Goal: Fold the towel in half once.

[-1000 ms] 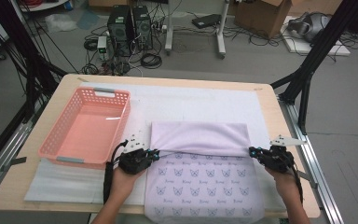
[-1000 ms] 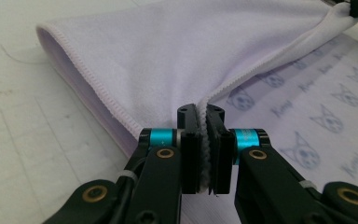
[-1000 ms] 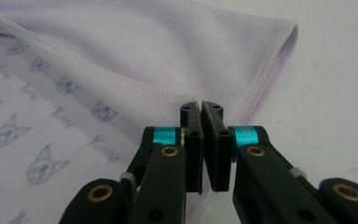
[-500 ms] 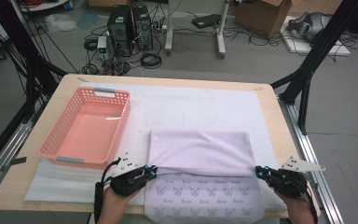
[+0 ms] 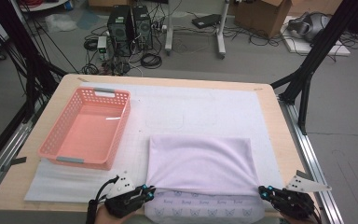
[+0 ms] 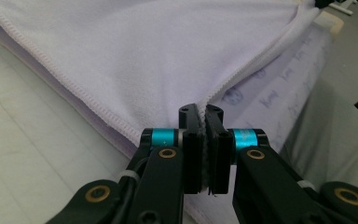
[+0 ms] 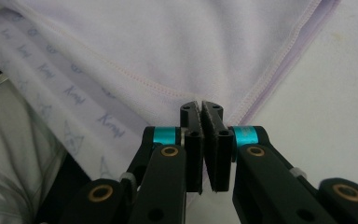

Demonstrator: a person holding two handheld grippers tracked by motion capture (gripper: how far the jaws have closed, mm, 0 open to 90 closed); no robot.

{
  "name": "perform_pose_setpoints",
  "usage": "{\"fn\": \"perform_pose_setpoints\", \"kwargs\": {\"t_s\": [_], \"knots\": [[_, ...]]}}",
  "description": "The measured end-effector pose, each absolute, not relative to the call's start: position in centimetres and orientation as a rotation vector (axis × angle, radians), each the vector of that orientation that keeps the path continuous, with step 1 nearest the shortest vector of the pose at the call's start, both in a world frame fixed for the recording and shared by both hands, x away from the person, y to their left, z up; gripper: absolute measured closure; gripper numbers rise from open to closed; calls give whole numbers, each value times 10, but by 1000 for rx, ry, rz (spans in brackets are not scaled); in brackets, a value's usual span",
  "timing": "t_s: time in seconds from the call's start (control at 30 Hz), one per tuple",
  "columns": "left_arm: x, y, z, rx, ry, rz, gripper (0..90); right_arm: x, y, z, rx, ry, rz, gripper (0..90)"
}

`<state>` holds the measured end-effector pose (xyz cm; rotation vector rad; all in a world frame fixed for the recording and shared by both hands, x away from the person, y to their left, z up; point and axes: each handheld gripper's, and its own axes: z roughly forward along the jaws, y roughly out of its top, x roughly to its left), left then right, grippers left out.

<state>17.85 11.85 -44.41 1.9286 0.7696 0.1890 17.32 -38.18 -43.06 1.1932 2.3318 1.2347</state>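
High view is showing a lilac towel (image 5: 200, 164) lying folded on the white mat (image 5: 214, 109) that is covering the table (image 5: 60, 93), with its plain side facing up and a strip of its butterfly-printed side (image 5: 205, 211) peeking out along the near edge. Both tongs are sitting at the near edge of the table, one at each near corner of the folded layer. Left tongs (image 5: 145, 190) are clenching the towel's near-left corner; in the left gripper view the cloth is sitting pinched between the two black pads, left tongs (image 6: 205, 114), with the hem of the towel (image 6: 121, 60) running away up and to the left. Right tongs (image 5: 262, 190) are clenching the near-right corner; in the right gripper view the stitched edge of the towel (image 7: 168, 46) is meeting the closed pads, right tongs (image 7: 202, 108). A pink basket (image 5: 56, 150) is standing on the mat to the left of the towel, apart from it.
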Motion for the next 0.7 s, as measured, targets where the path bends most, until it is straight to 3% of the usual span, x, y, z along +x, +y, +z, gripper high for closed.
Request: {"fn": "perform_pose_setpoints", "kwargs": {"t_s": [0.1, 0.13, 0.2, 0.27, 0.43, 0.7], "knots": [[172, 119, -443, 1929, 747, 171, 843, 168, -384, -430, 1196, 2346, 1255, 828], [173, 120, -443, 1913, 744, 167, 769, 167, -385, -430, 1192, 2336, 1257, 741], [180, 121, -441, 1860, 779, 163, 517, 168, -386, -427, 1210, 2290, 1283, 663], [190, 124, -437, 1812, 817, 197, 427, 173, -389, -421, 1228, 2212, 1340, 619], [225, 127, -432, 1763, 876, 272, 416, 199, -385, -418, 1229, 2162, 1259, 626], [277, 121, -439, 1765, 926, 265, 497, 269, -368, -429, 1238, 2198, 1173, 726]]}}
